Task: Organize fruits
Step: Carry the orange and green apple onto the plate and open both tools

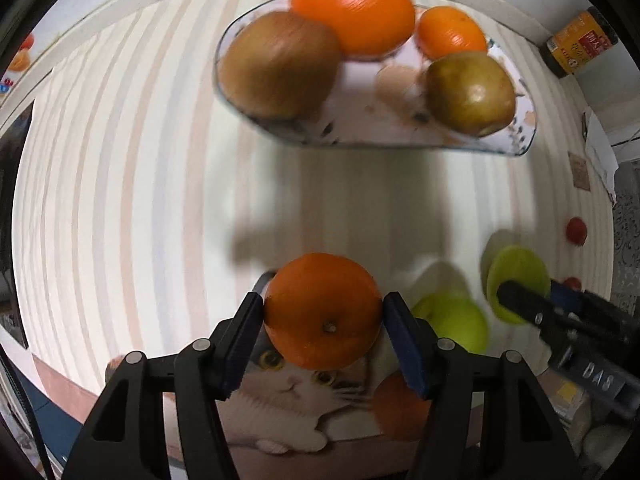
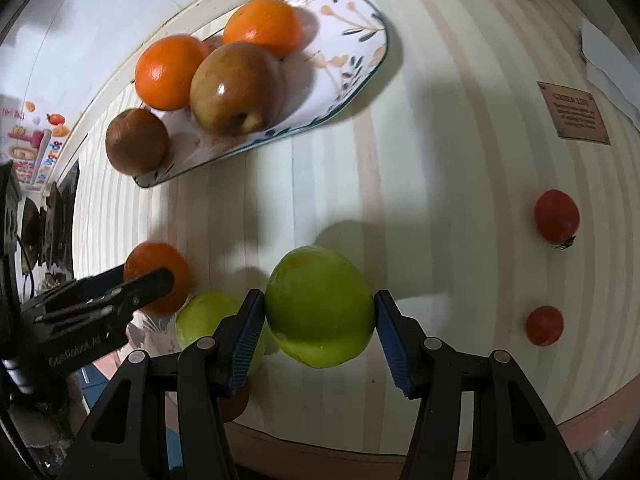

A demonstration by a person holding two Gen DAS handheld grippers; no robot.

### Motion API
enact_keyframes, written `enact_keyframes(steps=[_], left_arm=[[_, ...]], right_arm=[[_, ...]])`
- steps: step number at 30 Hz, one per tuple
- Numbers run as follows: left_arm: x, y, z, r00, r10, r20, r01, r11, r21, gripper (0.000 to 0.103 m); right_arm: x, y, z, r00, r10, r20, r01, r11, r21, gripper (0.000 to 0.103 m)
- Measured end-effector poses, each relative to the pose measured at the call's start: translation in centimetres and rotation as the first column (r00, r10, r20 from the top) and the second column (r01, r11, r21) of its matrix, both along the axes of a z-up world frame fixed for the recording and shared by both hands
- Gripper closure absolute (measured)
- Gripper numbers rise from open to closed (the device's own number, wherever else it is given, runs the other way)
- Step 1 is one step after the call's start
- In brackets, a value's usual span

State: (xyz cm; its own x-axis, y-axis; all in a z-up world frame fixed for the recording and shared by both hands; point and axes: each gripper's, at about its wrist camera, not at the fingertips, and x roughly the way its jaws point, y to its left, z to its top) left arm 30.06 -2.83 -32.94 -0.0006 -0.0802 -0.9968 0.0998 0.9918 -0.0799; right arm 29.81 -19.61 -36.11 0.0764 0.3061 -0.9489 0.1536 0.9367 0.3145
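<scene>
Left gripper (image 1: 323, 314) clamps an orange (image 1: 323, 312); right gripper (image 2: 319, 314) clamps a green apple (image 2: 320, 306); the plate (image 2: 360, 64) lies ahead of both, the left nearer it.

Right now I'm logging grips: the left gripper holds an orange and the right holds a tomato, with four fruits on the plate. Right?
One slip: the right gripper holds a green apple, not a tomato, as the right wrist view shows. The left gripper does hold an orange, and the plate carries four fruits.
</scene>
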Motion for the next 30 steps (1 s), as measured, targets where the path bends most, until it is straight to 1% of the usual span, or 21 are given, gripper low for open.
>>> enact_keyframes(steps=[10, 11, 13, 15, 17, 19, 21, 25, 28, 30], left_arm=[[-1.1, 1.6, 0.1, 0.999, 0.040, 0.018, -0.040, 0.999, -0.018, 0.043], [-1.7, 1.7, -0.7, 0.999, 0.040, 0.020, -0.040, 0.999, -0.020, 0.043], [-1.8, 2.6, -0.2, 0.999, 0.045, 0.020, -0.044, 0.999, -0.024, 0.043], [-1.6, 2.1, 0.0, 0.999, 0.044, 0.026, -0.044, 0.999, -0.027, 0.043], [-1.5, 2.1, 0.8, 0.998, 0.044, 0.038, -0.042, 0.998, -0.043, 0.043], [-1.2, 2.0, 2.4, 0.997, 0.038, 0.062, -0.034, 0.997, -0.064, 0.043], [-0.6, 1.7, 4.0, 0.995, 0.037, 0.090, -0.029, 0.996, -0.090, 0.043], [2.0, 0.3, 7.8, 0.987, 0.031, 0.155, -0.008, 0.989, -0.147, 0.043], [4.2, -1.0, 9.0, 0.982, 0.020, 0.189, 0.008, 0.989, -0.147, 0.043], [5.4, -1.8, 8.9, 0.981, 0.011, 0.195, 0.015, 0.991, -0.132, 0.043]], right_arm=[[0.4, 1.2, -0.2, 1.000, 0.013, 0.000, -0.013, 1.000, -0.018, 0.043], [0.2, 1.3, -0.1, 1.000, 0.020, 0.004, -0.020, 0.999, -0.025, 0.044], [0.0, 1.2, 0.1, 0.999, 0.030, 0.015, -0.030, 0.999, -0.038, 0.045], [-0.4, 1.0, 0.5, 0.999, 0.039, 0.020, -0.038, 0.998, -0.051, 0.045], [-0.4, 0.9, 0.5, 0.999, 0.047, 0.019, -0.045, 0.997, -0.057, 0.045], [-0.3, 0.9, 0.9, 0.999, 0.041, 0.024, -0.040, 0.998, -0.044, 0.045], [0.0, 0.7, 1.5, 0.999, 0.019, 0.039, -0.018, 1.000, -0.024, 0.045], [1.3, -1.3, 3.6, 0.996, -0.040, 0.079, 0.038, 0.999, 0.030, 0.045], [3.4, -2.7, 5.0, 0.991, -0.084, 0.106, 0.077, 0.995, 0.068, 0.045], [4.9, -3.6, 5.7, 0.987, -0.107, 0.121, 0.098, 0.992, 0.074, 0.045]])
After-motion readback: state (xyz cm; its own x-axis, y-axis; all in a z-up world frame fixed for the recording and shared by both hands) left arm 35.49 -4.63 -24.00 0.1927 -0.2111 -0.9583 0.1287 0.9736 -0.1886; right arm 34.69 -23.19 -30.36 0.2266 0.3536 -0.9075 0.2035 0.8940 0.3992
